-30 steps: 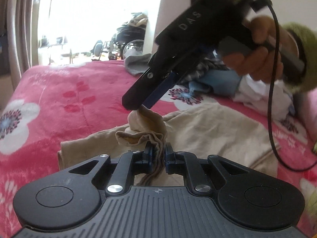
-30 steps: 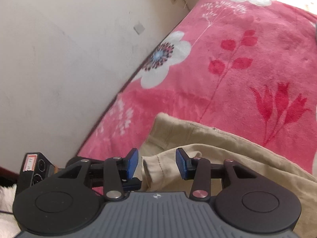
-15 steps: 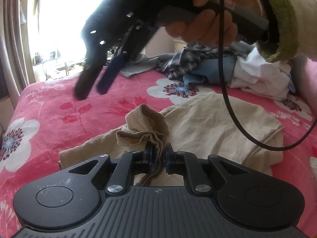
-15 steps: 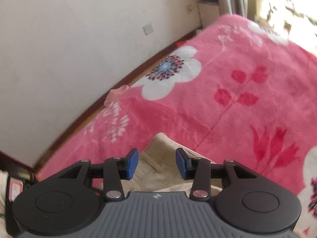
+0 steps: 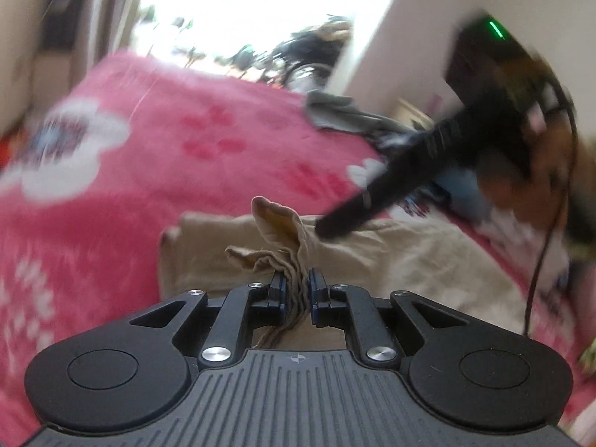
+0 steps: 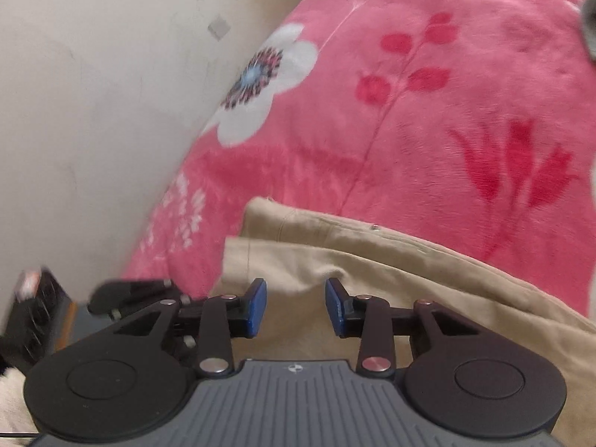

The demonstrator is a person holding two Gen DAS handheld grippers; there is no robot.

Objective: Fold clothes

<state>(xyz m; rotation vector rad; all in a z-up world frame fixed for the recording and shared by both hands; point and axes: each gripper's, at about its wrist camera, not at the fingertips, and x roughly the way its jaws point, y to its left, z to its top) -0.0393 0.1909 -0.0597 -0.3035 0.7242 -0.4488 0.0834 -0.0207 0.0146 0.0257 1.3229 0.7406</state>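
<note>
A tan garment [image 5: 409,260] lies spread on a pink flowered blanket [image 5: 149,186]. My left gripper [image 5: 298,290] is shut on a bunched fold of it, and the gathered cloth stands up in front of the pads. In the left wrist view my right gripper [image 5: 335,225], blurred and held by a hand [image 5: 499,175], points down with its tip at the garment just behind that fold. In the right wrist view the right gripper [image 6: 296,305] hovers over the tan garment [image 6: 372,260] near its edge. Its jaws are closing, with cloth below them and nothing pinched.
A heap of other clothes, with a grey piece [image 5: 342,115] on top, lies at the far side of the bed. A pale wall [image 6: 93,111] runs along the blanket [image 6: 447,93] edge. A black cable [image 5: 544,246] hangs from the right gripper.
The right gripper has come down from above the bed to the tan garment, and its jaws have narrowed a little. The left wrist view has rolled and shifted, with the fold still gripped.
</note>
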